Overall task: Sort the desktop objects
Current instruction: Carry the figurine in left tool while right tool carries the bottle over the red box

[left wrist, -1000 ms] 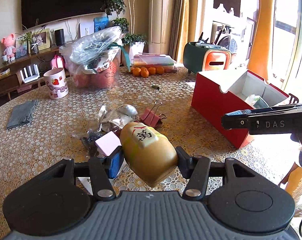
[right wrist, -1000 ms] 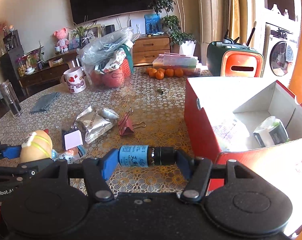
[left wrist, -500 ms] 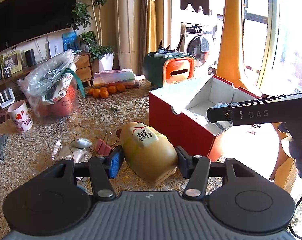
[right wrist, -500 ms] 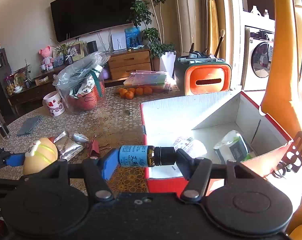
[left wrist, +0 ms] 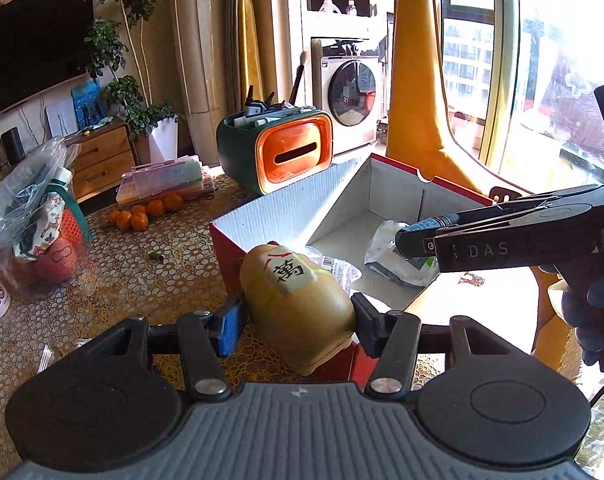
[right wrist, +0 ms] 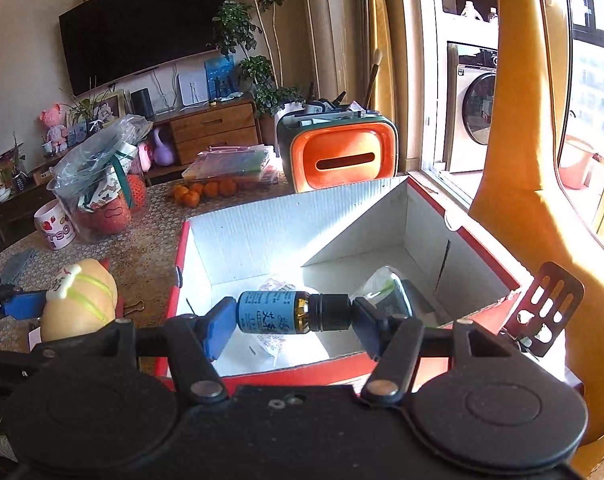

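My left gripper [left wrist: 294, 316] is shut on a tan egg-shaped toy [left wrist: 298, 304] with a white tile bearing a Chinese character. It hangs at the near left corner of the open red box [left wrist: 342, 192]. My right gripper [right wrist: 292, 314] is shut on a small brown bottle [right wrist: 286, 312] with a blue label and black cap, held sideways over the red box [right wrist: 482, 248]. The left wrist view shows the right gripper [left wrist: 418, 236] from the side above the box. The toy [right wrist: 80, 304] appears at the left of the right wrist view. White packets [right wrist: 382, 292] lie inside the box.
An orange-and-green holder [left wrist: 278, 152] stands behind the box. Small oranges [left wrist: 142, 214], a flat plastic case [left wrist: 166, 180], a bagged basket [left wrist: 34, 216] and a mug [right wrist: 56, 230] sit farther left on the lace tablecloth [left wrist: 122, 280]. A chair back [right wrist: 542, 304] stands right of the box.
Both grippers have swung right from the clutter toward the red box, each keeping its object. The bottle now hangs over the box's inside; the toy has reached its near left corner.
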